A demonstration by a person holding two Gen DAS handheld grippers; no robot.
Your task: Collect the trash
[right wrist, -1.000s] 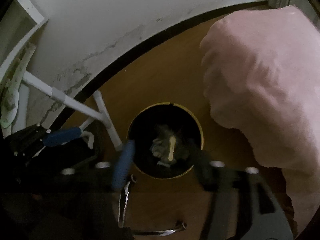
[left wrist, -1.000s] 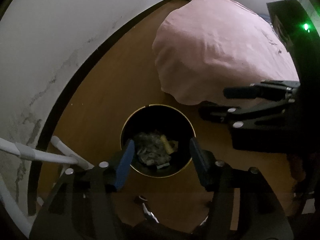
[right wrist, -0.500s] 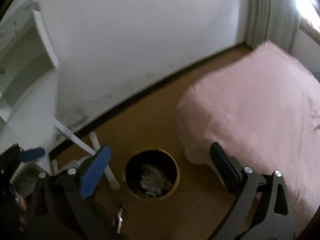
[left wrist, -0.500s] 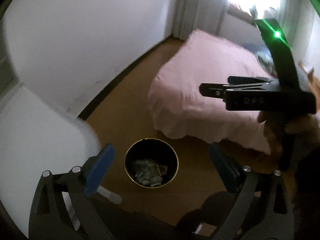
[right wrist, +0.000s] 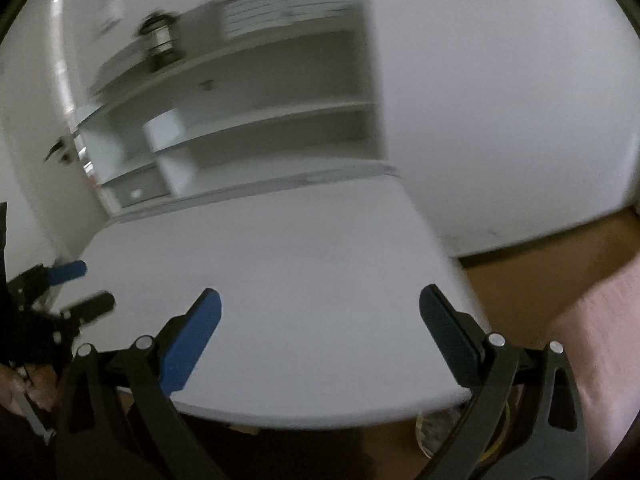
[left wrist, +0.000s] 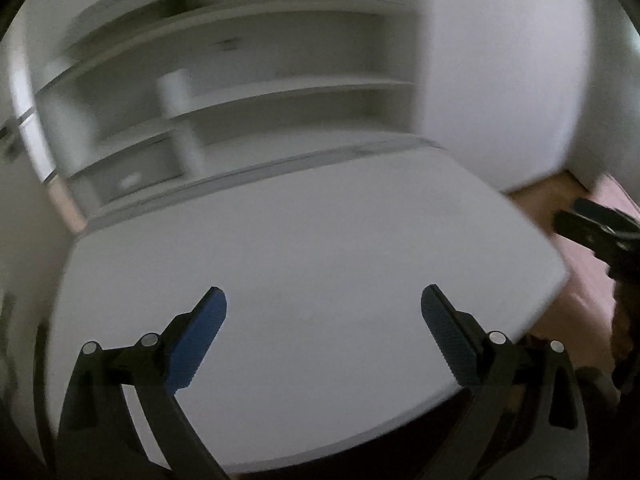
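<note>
Both views are blurred by motion. My left gripper (left wrist: 322, 300) is open and empty above a bare white table (left wrist: 304, 248). My right gripper (right wrist: 318, 300) is open and empty above the same table (right wrist: 280, 248). The left gripper also shows at the left edge of the right wrist view (right wrist: 78, 286). The right gripper shows at the right edge of the left wrist view (left wrist: 592, 224). A sliver of the trash bin (right wrist: 434, 428), with crumpled trash in it, peeks out under the table's front right edge. No loose trash shows on the table.
A white shelf unit (left wrist: 248, 80) stands behind the table against the white wall (right wrist: 500, 100). A dark round object (right wrist: 160, 40) and a stack of plates (right wrist: 280, 4) sit on its top shelf. Brown floor (right wrist: 520, 276) and the pink bed cover (right wrist: 600, 320) lie to the right.
Both grippers have swung up and left, away from the bin on the floor, and now face the white table and shelves. Both have stayed open and empty.
</note>
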